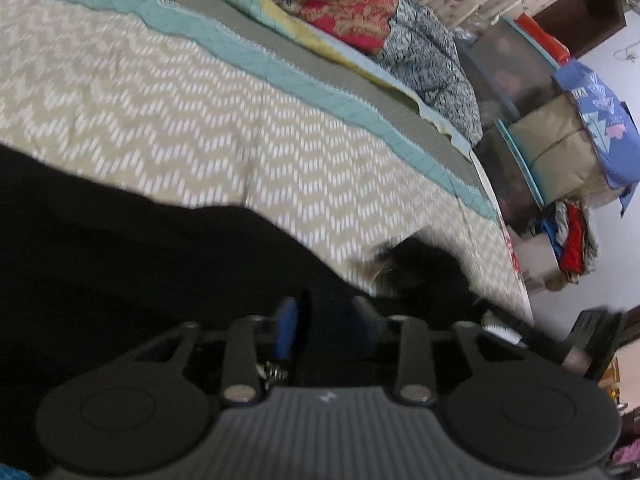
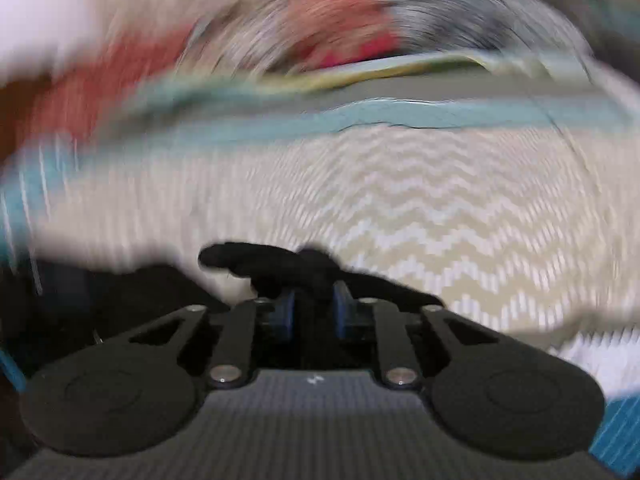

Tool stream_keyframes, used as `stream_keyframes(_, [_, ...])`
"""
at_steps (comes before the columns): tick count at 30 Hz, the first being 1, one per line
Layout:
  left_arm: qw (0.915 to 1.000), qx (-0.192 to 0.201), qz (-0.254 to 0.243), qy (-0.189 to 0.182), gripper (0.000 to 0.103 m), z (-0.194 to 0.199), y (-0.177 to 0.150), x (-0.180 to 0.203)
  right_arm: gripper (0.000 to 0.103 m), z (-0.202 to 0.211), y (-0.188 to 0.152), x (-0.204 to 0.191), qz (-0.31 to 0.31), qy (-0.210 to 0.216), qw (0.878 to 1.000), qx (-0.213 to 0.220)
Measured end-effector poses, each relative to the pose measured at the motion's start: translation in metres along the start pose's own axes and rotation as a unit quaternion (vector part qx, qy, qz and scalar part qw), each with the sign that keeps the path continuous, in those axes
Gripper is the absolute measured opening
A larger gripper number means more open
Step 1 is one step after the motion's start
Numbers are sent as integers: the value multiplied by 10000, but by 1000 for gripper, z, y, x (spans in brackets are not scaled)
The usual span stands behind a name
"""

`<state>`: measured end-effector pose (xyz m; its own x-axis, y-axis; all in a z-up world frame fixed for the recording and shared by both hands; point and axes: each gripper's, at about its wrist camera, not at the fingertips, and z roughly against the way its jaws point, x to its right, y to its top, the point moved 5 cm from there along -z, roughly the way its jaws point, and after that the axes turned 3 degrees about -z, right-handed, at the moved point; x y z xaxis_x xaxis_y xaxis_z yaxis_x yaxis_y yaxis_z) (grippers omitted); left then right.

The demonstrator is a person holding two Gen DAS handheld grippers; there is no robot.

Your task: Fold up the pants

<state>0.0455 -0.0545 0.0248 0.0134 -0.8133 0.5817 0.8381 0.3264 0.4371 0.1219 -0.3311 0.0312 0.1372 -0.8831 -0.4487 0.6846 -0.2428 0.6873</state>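
Left gripper [image 1: 326,320] hangs parted over the black pants [image 1: 120,264], gripping nothing I can see; right gripper [image 2: 314,310] pinches a bunched edge of them. I judge a fold underway: next, carry that edge across. Chevron bedspread [image 1: 200,112] beyond lies clear, mattress edge near.

Your left wrist camera is sitting just behind the left claw [image 1: 326,320], looking forward and down along its fingers, close over the black pants [image 1: 120,264] and across the bed [image 1: 180,112] toward the pillows [image 1: 352,4] and the storage boxes [image 1: 556,140] beyond its far corner. Your right wrist camera is riding behind the right claw [image 2: 314,308], facing the same chevron bedspread [image 2: 420,200] and pillows, heavily blurred. Both views are sharing the bedspread, its teal border and the pants.
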Motion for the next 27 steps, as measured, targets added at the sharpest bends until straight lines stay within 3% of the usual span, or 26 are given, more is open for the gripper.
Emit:
stream_keyframes(1, [10000,-80,-15,41,56,-2,-5,-1,14,13,9,22,-423,-191,9981,395])
stream_keyframes(2, [9998,-150,-31,112,60,-6,-9,-1,13,27,11,42,-808,-374,9926,826])
stream_keyframes(3, [9996,-216,-48,151,61,-11,-13,-1,13,41,9,66,-1328,-524,9821,1233])
stream_keyframes(4, [9995,-298,-50,131,64,-15,-17,-1,15,55,3,97,-2048,-756,9635,1551])
stream_keyframes(7, [9987,-507,24,16,82,-27,-28,4,20,82,-30,149,-2934,-1827,9241,1629])
stream_keyframes(8, [9989,-472,-60,27,85,-28,-31,7,20,91,-38,152,-2892,-1902,9228,1691])
stream_keyframes(9, [9987,-470,-169,27,91,-29,-32,12,22,101,-45,149,-2787,-1849,9255,1779])
stream_keyframes(10, [9986,-482,-224,37,94,-31,-33,15,30,111,-51,142,-2597,-1803,9307,1842])
stream_keyframes(13, [9986,-468,-232,112,95,-35,-32,20,49,119,-60,105,-1848,-1384,9547,1877])
stream_keyframes(16, [9988,-468,-83,83,94,-36,-29,17,65,92,-72,53,-720,-754,9872,1210])
stream_keyframes(17, [9989,-460,-55,56,93,-35,-28,17,66,82,-81,34,-239,-646,9928,983])
stream_keyframes(20, [9990,-440,-96,15,91,-32,-26,17,67,51,-101,-2,725,-565,9946,485])
stream_keyframes(21, [9991,-417,-123,4,91,-28,-26,17,62,36,-105,-9,886,-614,9940,176])
stream_keyframes(22, [9991,-396,-133,-5,90,-26,-24,16,26,22,-108,-13,1039,-712,9919,-169])
stream_keyframes(23, [9993,-357,-141,-28,90,-21,-22,15,14,17,-107,-16,1137,-749,9902,-303])
stream_keyframes(24, [9994,-309,-136,-55,90,-17,-19,14,14,21,-103,-21,1175,-691,9903,-256])
stream_keyframes(27, [9998,-33,-69,-205,90,3,-8,7,12,43,-66,-32,894,145,9959,84])
